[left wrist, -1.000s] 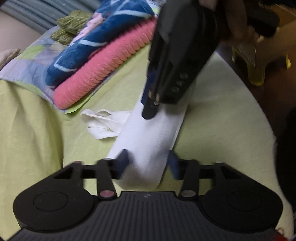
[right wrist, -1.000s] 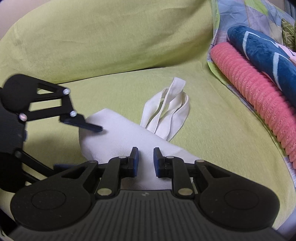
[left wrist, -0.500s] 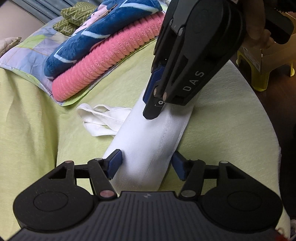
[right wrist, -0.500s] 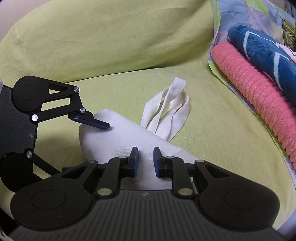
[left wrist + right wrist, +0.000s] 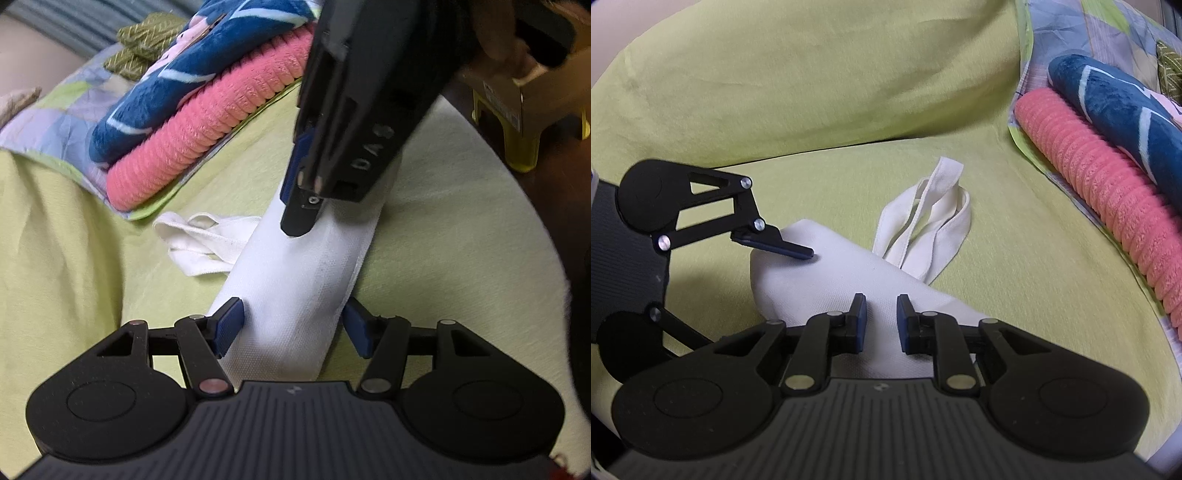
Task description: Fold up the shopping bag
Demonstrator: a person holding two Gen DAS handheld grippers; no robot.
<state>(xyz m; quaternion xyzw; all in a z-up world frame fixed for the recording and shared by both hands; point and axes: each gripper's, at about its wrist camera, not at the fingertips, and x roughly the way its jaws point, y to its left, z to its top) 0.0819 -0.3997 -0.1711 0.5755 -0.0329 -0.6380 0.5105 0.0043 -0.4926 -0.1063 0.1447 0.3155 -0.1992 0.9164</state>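
On the green cover, I see the bag lying as a narrow folded strip, handles trailing toward 12 o'clock in the right view. My left gripper straddles one end, fingers wide, gripping nothing. My right gripper hovers mid-strip, fingers narrow, nothing between them. I judge a crosswise fold comes next, needing a firm pinch on an end.

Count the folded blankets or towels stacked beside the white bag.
2 are clearly visible: a pink ribbed one at the bottom and a blue patterned one lying on it, right of the white bag. An olive patterned cloth behind might be another.
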